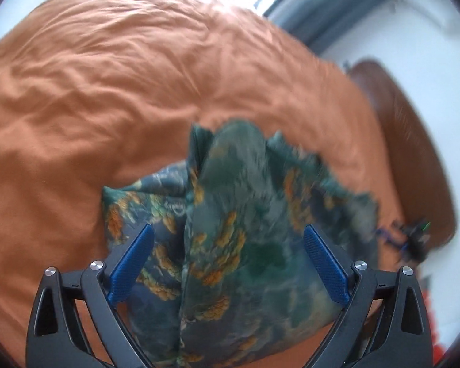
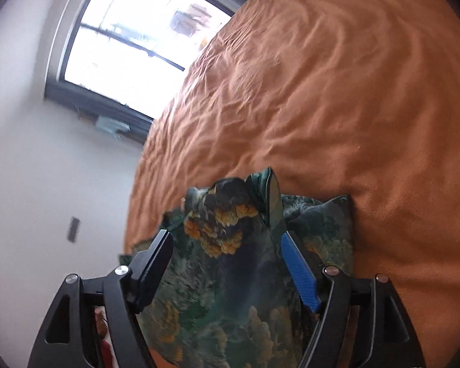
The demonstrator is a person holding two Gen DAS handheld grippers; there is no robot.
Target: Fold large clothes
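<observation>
**Bed, folded garment, both tools let go**

A bed [image 1: 107, 76] with a rumpled orange cover fills most of both views; a bright window [image 2: 132, 36] sits in the upper left of the right wrist view, pale wall below it. On the cover lies the garment [image 1: 239, 245], dark green with orange-yellow print, low and centre in each frame.

My left tool [image 1: 228, 251] stands released, its blue pads spread wide with the cloth between them but not pinched. My right tool [image 2: 227, 257] is released too, jaws apart, a raised bunch of fabric [image 2: 224, 214] standing just ahead of them and untouched by either pad.

As I judge it, the garment is already doubled at least once: I see layered edges and a straight side at the lower left of the left wrist view. It looks compact but lumpy, the top ridge not flattened. What remains, I'd guess, is smoothing that bunch down and perhaps one more fold; blur hides the far edge.
</observation>
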